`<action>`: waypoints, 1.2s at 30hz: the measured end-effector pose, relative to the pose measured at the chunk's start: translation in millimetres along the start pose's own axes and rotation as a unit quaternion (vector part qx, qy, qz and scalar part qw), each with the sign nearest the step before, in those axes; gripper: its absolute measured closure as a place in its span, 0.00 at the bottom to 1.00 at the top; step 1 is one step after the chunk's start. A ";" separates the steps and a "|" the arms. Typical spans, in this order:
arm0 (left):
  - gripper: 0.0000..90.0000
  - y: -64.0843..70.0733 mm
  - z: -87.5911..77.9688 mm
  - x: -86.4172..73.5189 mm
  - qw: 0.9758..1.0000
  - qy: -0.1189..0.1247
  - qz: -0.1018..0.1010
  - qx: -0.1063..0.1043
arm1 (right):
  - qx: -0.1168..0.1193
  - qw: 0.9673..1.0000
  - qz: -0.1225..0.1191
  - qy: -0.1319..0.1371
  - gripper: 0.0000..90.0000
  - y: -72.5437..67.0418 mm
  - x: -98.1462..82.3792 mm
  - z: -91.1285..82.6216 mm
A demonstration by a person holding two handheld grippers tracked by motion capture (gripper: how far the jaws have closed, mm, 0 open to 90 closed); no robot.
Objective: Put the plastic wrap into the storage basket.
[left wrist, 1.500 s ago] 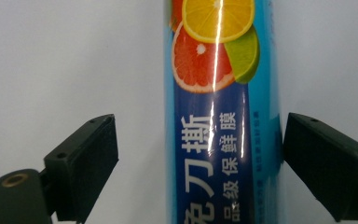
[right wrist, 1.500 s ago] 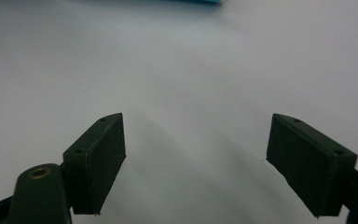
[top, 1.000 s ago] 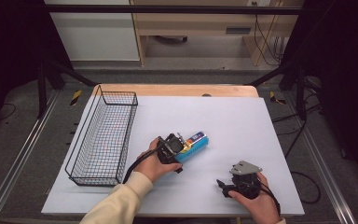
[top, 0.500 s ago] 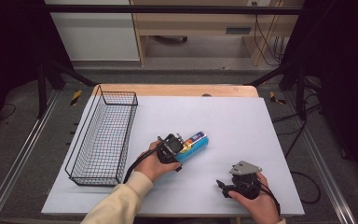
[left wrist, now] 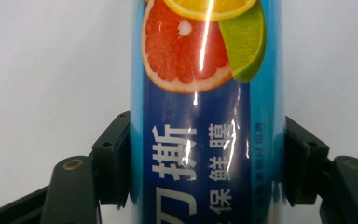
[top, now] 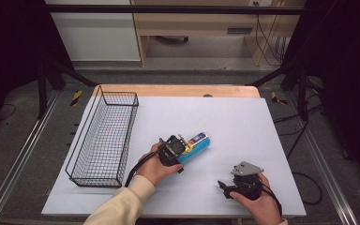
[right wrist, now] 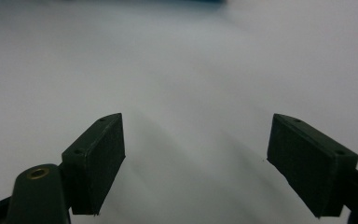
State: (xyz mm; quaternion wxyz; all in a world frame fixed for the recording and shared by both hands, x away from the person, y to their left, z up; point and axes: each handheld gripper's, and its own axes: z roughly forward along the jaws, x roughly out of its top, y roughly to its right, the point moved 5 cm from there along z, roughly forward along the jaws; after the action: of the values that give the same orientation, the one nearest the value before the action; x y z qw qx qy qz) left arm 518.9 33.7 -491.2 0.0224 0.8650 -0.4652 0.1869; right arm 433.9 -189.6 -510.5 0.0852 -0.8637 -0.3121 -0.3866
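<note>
A blue cylindrical pack printed with citrus slices lies on the white table top near its middle. In the left gripper view the pack runs up between the black pads, and both pads press on its sides. My left gripper is shut on it, held by a hand in a cream sleeve. At the front right my right gripper rests low over the table. Its jaws stand apart with only bare white surface between them.
A long black wire basket stands along the left side of the table, with nothing in it. The wooden table edge runs behind the white sheet. Black frame legs and cables stand beyond the table on both sides.
</note>
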 end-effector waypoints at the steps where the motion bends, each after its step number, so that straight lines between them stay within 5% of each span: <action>1: 0.36 0.7 -2.9 0.1 1.000 0.002 0.001 -0.001 | 0.000 1.000 0.000 0.000 0.22 0.0 -0.1 0.0; 24: 0.36 4.8 -41.7 8.3 0.999 0.035 -0.001 0.019 | 0.004 1.000 -0.002 0.003 0.21 -1.7 0.8 1.1; 36: 0.36 5.2 -61.5 7.9 0.999 0.044 -0.005 0.028 | 0.010 1.000 0.006 0.003 0.12 -3.5 2.8 0.9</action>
State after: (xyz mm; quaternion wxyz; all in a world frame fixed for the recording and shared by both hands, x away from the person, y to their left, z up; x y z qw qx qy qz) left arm 500.0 37.6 -432.0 0.0193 0.8584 -0.4541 0.2378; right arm 433.7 -185.1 -509.5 0.0972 -0.8635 -0.3102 -0.3857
